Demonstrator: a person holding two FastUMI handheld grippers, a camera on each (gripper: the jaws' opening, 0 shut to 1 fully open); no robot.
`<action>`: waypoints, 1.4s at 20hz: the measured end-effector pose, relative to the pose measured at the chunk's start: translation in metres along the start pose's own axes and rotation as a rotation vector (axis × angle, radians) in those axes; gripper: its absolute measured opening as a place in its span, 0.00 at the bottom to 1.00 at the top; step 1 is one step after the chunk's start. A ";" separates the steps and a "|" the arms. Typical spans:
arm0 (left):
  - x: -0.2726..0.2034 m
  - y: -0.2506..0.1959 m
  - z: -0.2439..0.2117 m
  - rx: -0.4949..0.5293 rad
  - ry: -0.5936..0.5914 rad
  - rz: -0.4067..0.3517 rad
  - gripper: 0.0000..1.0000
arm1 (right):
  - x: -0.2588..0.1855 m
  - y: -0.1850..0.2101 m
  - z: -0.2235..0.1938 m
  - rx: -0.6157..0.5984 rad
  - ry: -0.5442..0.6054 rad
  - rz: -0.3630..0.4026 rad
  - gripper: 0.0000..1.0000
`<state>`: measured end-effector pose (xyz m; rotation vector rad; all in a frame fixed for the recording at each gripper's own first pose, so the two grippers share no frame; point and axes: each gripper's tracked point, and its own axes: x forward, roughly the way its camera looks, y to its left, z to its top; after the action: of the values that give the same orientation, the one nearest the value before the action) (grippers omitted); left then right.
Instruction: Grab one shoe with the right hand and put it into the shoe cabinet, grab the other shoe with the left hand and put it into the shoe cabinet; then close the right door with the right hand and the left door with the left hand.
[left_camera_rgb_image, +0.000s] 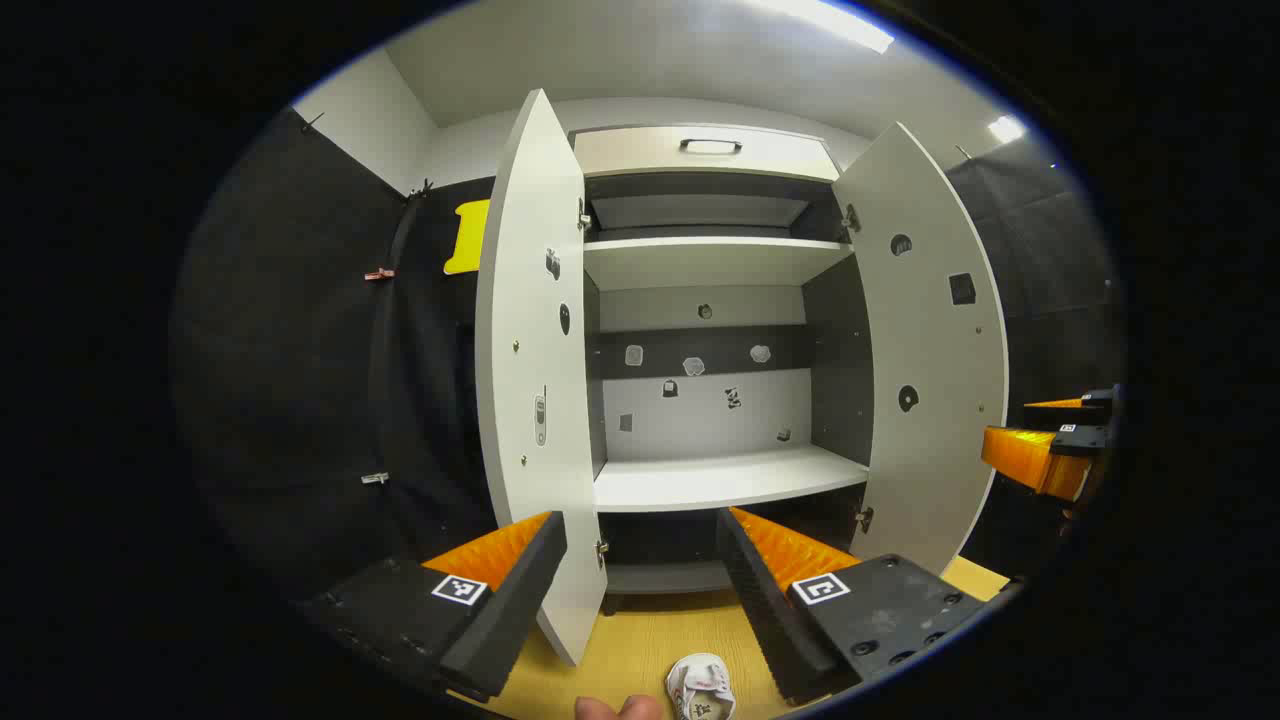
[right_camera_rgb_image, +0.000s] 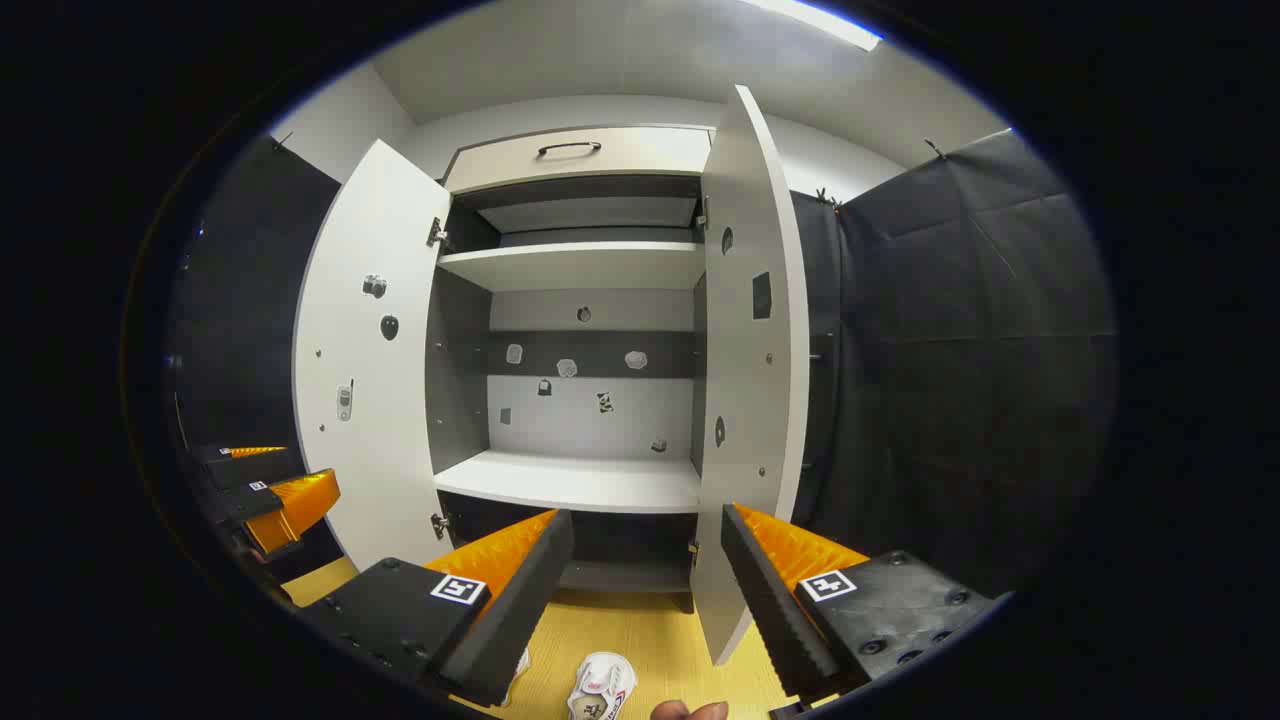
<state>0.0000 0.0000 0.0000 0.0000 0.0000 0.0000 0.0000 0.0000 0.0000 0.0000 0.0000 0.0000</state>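
Note:
The white shoe cabinet (left_camera_rgb_image: 720, 480) stands ahead with both doors swung open and its shelves bare. On the yellow floor before it lies a small white shoe (left_camera_rgb_image: 700, 688), below and between the fingers of my open left gripper (left_camera_rgb_image: 640, 520). In the right gripper view a white shoe (right_camera_rgb_image: 598, 690) lies on the floor under my open right gripper (right_camera_rgb_image: 645, 515), and the edge of a second shoe (right_camera_rgb_image: 520, 665) peeks from behind its left finger. Neither gripper holds anything. The right gripper (left_camera_rgb_image: 1010, 425) also hovers at the far right of the left gripper view.
The left door (left_camera_rgb_image: 535, 380) and right door (left_camera_rgb_image: 930, 350) jut out toward me on either side of the opening. A drawer with a dark handle (left_camera_rgb_image: 710, 146) tops the cabinet. Black cloth walls close in on both sides. A fingertip (left_camera_rgb_image: 620, 708) shows at the bottom edge.

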 end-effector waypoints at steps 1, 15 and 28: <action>0.000 0.000 -0.001 0.003 0.000 0.001 0.95 | 0.000 0.000 0.001 -0.003 -0.005 -0.003 0.98; 0.000 0.005 -0.002 0.009 -0.011 0.007 0.95 | 0.002 0.006 0.001 0.005 0.003 0.000 0.98; -0.006 0.011 -0.020 0.002 0.003 0.002 0.95 | -0.012 0.049 -0.094 0.049 0.271 0.085 0.98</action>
<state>-0.0061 0.0114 -0.0202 0.0021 0.0032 0.0023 -0.0122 0.0492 -0.0942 0.0495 0.2707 0.0854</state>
